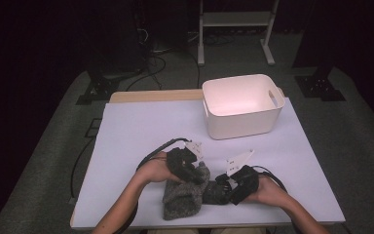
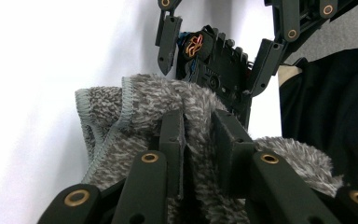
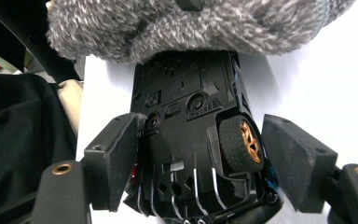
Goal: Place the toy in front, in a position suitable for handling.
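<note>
**Toy car half inside a fuzzy grey sock, both grippers on the job**

Near the front edge of the worktop (image 1: 141,126), about midway along it, the left gripper (image 2: 200,140) has its jaws pinched narrow on a fold of the grey sock (image 2: 135,100), the fleece bunched between them. The right gripper (image 3: 200,158) stands with its jaws wide, one on each side of the black toy car (image 3: 186,116); the left jaw seems to touch the car's flank, the right one stands just off it, though the angle makes contact hard to judge. The car lies with its underside towards that camera, a gold-rimmed wheel (image 3: 242,142) showing, its far end under the sock's opening. A white bin (image 1: 241,105) sits at the worktop's far right corner, well apart.
</note>
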Motion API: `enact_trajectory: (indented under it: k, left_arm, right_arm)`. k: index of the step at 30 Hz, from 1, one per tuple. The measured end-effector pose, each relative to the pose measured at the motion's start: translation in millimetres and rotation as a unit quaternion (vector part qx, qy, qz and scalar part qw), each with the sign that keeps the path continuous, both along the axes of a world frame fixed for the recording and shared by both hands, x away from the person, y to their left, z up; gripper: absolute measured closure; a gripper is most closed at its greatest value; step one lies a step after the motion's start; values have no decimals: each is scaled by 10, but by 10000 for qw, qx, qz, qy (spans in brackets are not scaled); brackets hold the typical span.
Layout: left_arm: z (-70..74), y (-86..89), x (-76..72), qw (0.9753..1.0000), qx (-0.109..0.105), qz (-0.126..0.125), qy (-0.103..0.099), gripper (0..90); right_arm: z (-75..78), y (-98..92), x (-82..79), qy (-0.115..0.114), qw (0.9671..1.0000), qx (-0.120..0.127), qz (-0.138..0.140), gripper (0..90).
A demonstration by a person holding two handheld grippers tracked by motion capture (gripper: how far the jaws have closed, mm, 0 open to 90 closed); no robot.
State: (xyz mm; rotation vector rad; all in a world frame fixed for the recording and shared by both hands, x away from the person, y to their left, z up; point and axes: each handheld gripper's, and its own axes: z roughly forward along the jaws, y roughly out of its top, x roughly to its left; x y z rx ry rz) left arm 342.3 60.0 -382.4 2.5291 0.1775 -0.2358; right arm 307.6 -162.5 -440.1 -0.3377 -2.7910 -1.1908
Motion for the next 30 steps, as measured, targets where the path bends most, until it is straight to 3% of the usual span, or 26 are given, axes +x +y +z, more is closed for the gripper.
enact_trajectory:
  k: [7, 13, 18, 22, 30]
  left_arm:
    - [35, -18, -3, 10000, -38, -38, 51, 718]
    - [17, -77, 9, 9998, 39, -88, 158, 714]
    - [-16, -71, 2, 9996, -63, -64, 263, 728]
    - [-2, -57, -20, 9997, -75, -109, 228, 741]
    - [58, -16, -170, 9991, -204, -293, 207, 743]
  right_arm:
    - [23, 10, -106, -447, 9990, -31, 27, 274]
    - [35, 18, -160, -700, 9975, -58, 67, 277]
    - [36, 18, -205, -890, 9960, -36, 78, 279]
    - [52, 28, -250, -1028, 9946, -89, 79, 281]
    - [50, -16, -173, -454, 9989, 73, -49, 255]
